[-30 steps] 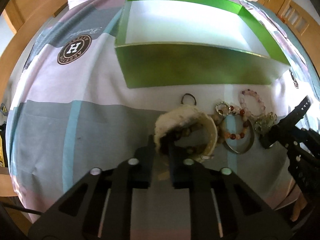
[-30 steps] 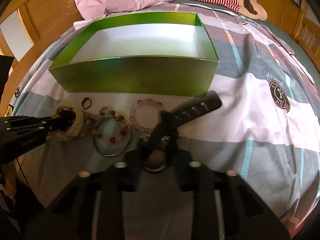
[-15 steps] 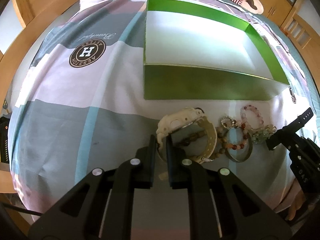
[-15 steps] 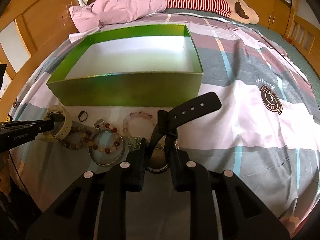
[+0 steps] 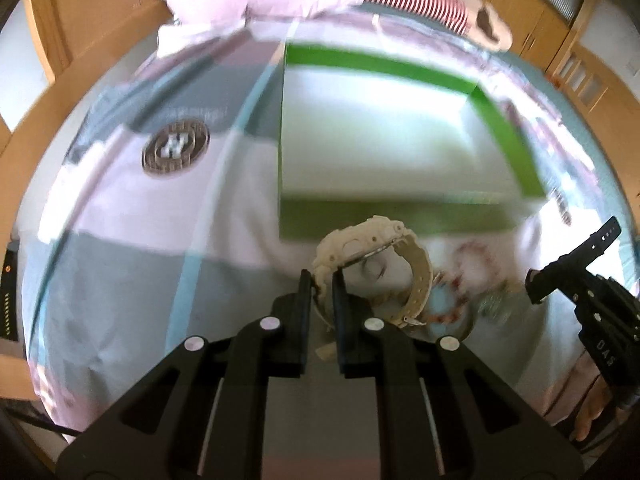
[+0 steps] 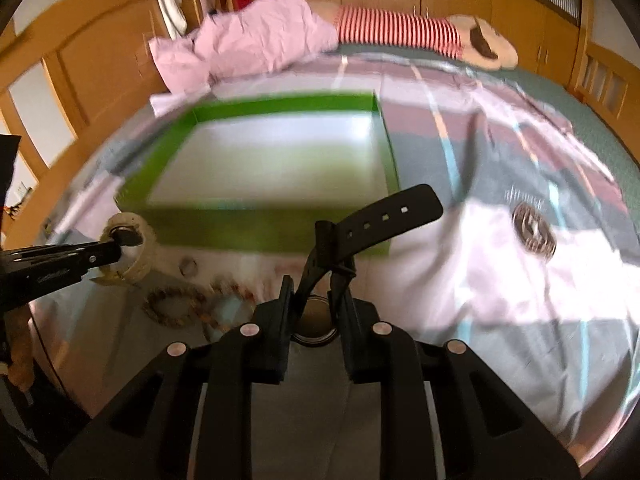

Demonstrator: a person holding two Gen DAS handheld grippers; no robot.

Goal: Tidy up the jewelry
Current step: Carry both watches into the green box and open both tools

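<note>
Two watches are off the bed now, one per gripper. Left gripper: jaws nearly closed, pinching the cream watch on its strap right beside the case. Right gripper: jaws narrow, clamped on the black watch where the strap meets the case; the free strap end sticks out up and right, the case hangs low between the fingers.

Handling: both are light, with a stiff case and a flexible rubbery strap. The cream one holds its loop shape, so a strap pinch near the case is fine. The black one's loose strap will flop and swing, so I'd keep the grip near the lug, not the tail. Neither looks fragile, but the faces could scratch if dropped onto the beads.

Green box sits open on the bedspread, just beyond both watches, its inside bare. Bead bracelets and a small dark ring lie on the bed in front of it, blurred.

Versus a second ago: both watches were at bed level among the bracelets; both grippers have risen, the box looks further below, and grip widths are unchanged.
</note>
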